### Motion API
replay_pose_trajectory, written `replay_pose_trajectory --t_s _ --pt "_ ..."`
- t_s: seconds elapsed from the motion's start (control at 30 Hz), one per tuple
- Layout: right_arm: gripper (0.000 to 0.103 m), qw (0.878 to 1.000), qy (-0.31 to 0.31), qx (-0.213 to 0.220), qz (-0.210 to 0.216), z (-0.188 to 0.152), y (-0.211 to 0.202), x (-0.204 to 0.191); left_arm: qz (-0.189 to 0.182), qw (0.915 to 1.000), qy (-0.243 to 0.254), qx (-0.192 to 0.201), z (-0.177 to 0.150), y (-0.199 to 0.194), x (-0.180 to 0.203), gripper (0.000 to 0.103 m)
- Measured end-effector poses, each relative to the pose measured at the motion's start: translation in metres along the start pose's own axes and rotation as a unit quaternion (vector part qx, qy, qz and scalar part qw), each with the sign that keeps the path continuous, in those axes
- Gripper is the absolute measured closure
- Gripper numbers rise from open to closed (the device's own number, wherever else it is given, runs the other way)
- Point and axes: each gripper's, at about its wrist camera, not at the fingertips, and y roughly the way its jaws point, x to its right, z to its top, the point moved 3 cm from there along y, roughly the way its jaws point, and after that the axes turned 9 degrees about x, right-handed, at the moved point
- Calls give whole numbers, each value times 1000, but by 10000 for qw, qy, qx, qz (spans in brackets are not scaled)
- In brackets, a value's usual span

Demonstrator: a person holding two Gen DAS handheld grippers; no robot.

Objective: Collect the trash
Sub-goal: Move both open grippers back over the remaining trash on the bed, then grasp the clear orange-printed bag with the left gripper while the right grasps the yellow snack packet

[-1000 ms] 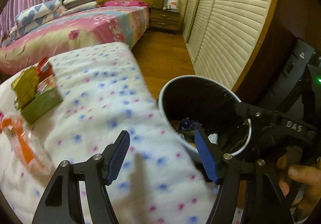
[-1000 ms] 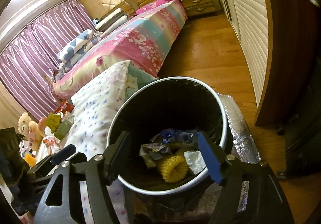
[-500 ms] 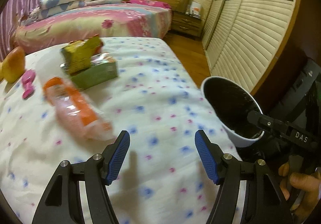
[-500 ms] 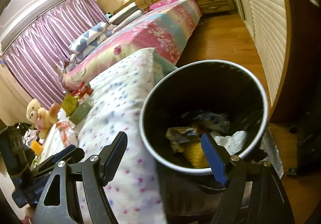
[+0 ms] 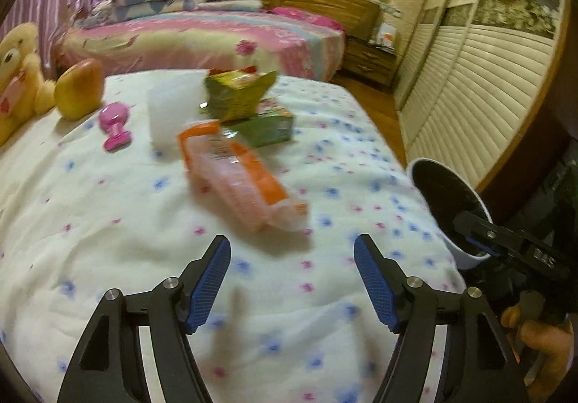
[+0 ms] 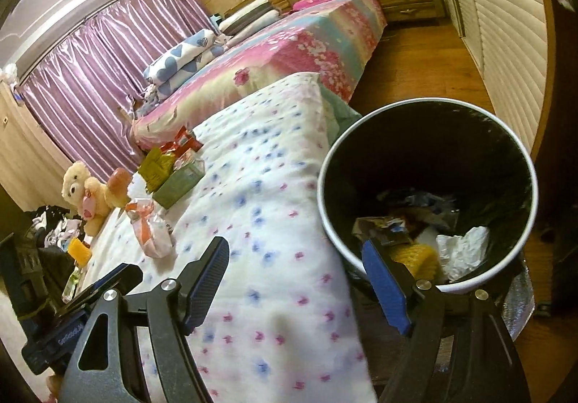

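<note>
Left gripper: jaws wide apart, having just opened a little further, with nothing between the blue pads. It hangs over the bed, which is covered in a white quilt with blue and pink spots. The orange and clear plastic wrapper lies flat on the quilt just ahead of the fingertips, slightly left of centre, not touching them.

Beyond the wrapper sits a green box with a crumpled yellow-green packet on top. Left of these stand a translucent white cup, a small pink toy, an orange-yellow fruit-shaped item and a cream teddy bear at the far left edge.

Right gripper: jaws also wide, empty. Its left finger is over the quilt; its right finger stands in front of the near rim of the trash bin. The bin is black inside with a white rim, stands against the right edge of the bed, and holds crumpled white paper, a yellow item and dark wrappers. A person's fingers show at the lower right of the left wrist view.

Room: a second bed with a pink floral cover and folded heart-print bedding, purple curtains, a padded cream wall, wooden floor, a wooden nightstand and slatted wardrobe doors.
</note>
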Motion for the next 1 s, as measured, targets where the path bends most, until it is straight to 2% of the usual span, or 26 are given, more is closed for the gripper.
replay_pose_trajectory --t_s 0.2,0.23,0.33,0.43,0.53,0.6,0.83,1.0 --pt "25 9999 -73 -56 58 -3 8 -12 113 9994 -278 -143 10 19 -11 28" --pt "24 9999 -71 -64 58 -3 9 -14 116 9994 -271 -165 12 24 -10 25" --pt "24 9999 -55 -107 67 -5 15 -19 179 9992 -266 -247 16 37 -13 25" --pt "24 9997 -114 -169 113 -8 20 -27 416 9988 -163 -200 19 42 -21 26" --pt "23 9994 -199 -213 174 -10 26 -36 509 9983 -267 -119 20 40 -38 26" --pt "18 9992 -296 -206 196 -11 30 -44 624 9974 -346 -65 20 34 -53 26" --pt "18 9970 -548 -311 460 -14 49 -76 974 9942 -462 64 18 8 -97 26" --pt "18 9945 -762 -332 633 -13 68 -98 845 9948 -561 119 15 -5 -105 26"
